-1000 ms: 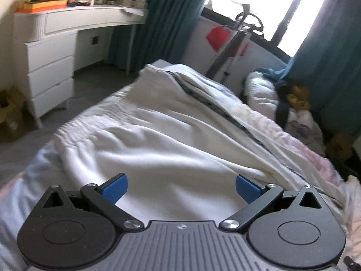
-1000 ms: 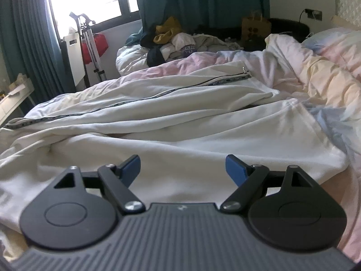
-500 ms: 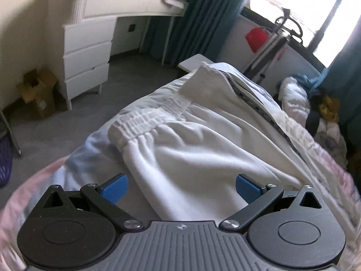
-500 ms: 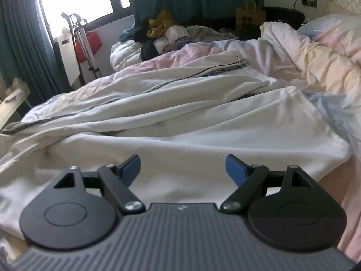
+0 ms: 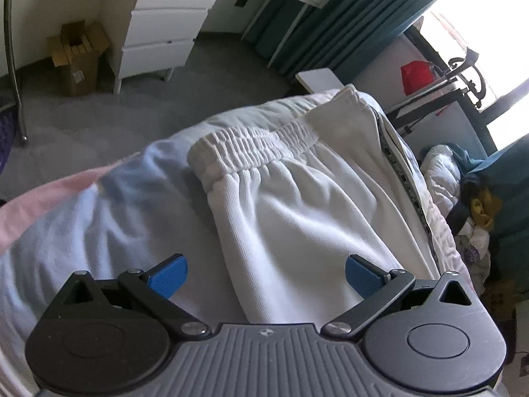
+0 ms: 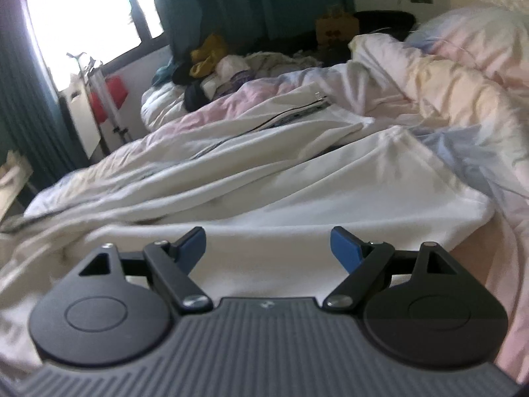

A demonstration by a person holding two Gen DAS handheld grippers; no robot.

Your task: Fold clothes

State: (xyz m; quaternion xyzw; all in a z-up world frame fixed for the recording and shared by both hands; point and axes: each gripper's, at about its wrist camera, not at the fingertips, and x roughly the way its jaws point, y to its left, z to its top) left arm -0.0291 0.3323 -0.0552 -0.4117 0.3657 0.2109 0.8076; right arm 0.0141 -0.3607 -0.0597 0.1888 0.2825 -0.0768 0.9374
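White trousers (image 5: pixel 297 205) lie spread along the bed, their gathered elastic waistband (image 5: pixel 251 142) near the foot end and a dark patterned stripe (image 5: pixel 396 172) down one side. My left gripper (image 5: pixel 266 274) hovers open over the near edge of the fabric just below the waistband, nothing between its blue pads. In the right wrist view the trouser legs (image 6: pixel 297 182) stretch across the bed, the near leg's hem corner (image 6: pixel 476 208) at right. My right gripper (image 6: pixel 267 248) stands open above that leg, holding nothing.
The bed's pastel duvet (image 5: pixel 82 211) lies under the trousers and bunches at the head end (image 6: pixel 456 76). White drawers (image 5: pixel 162 26) and a cardboard box (image 5: pixel 76 56) stand on the grey floor. Piled clothes (image 6: pixel 211 63), teal curtains (image 6: pixel 251 3) and a bright window lie beyond the bed.
The left gripper has swung toward the waistband end and rolled, bringing the floor and drawers into view. The right gripper has shifted slightly and rolled. Both stay open.
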